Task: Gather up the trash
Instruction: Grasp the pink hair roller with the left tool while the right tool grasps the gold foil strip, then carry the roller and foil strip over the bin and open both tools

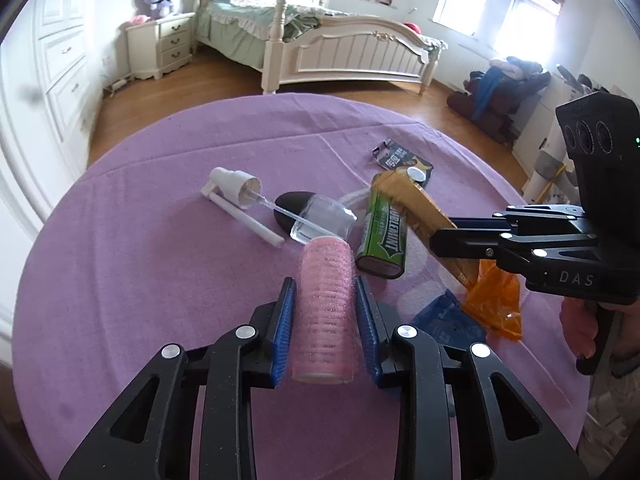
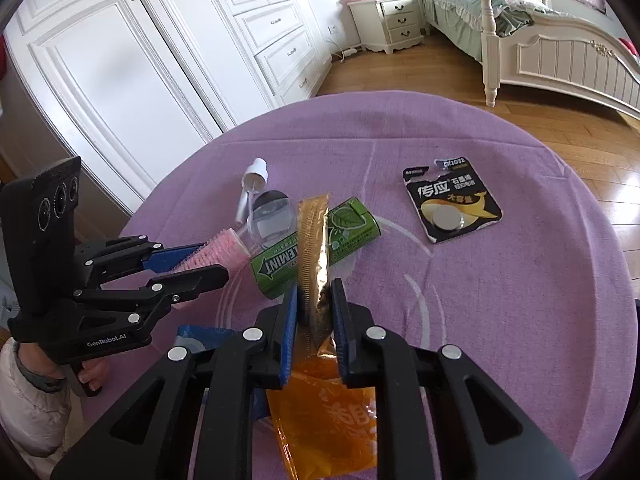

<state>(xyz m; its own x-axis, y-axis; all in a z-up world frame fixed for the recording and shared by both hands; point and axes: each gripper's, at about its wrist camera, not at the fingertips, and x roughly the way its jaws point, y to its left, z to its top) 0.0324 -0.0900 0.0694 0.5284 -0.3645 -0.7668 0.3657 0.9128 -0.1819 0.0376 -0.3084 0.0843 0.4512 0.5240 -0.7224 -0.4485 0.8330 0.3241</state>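
Observation:
A pink hair roller (image 1: pixel 325 308) lies lengthwise between the blue pads of my left gripper (image 1: pixel 325 292), which is shut on it just above the purple tablecloth (image 1: pixel 140 248). My right gripper (image 2: pixel 316 300) is shut on a long orange and gold wrapper (image 2: pixel 314 240), whose gold end sticks out over a green gum box (image 2: pixel 352 236). In the left wrist view the right gripper (image 1: pixel 436 244) comes in from the right, the wrapper (image 1: pixel 408 200) pinched in it. The right wrist view shows the left gripper (image 2: pixel 212 262) at the left with the roller (image 2: pixel 228 246).
On the round table also lie a clear bottle with a black cap (image 1: pixel 316 216), a white spray pump (image 1: pixel 236 190), a coin-battery card (image 2: pixel 452 200) and a blue wrapper (image 1: pixel 448 324). Beyond the table are a wood floor, a bed (image 1: pixel 352 52) and white wardrobes (image 2: pixel 140 60).

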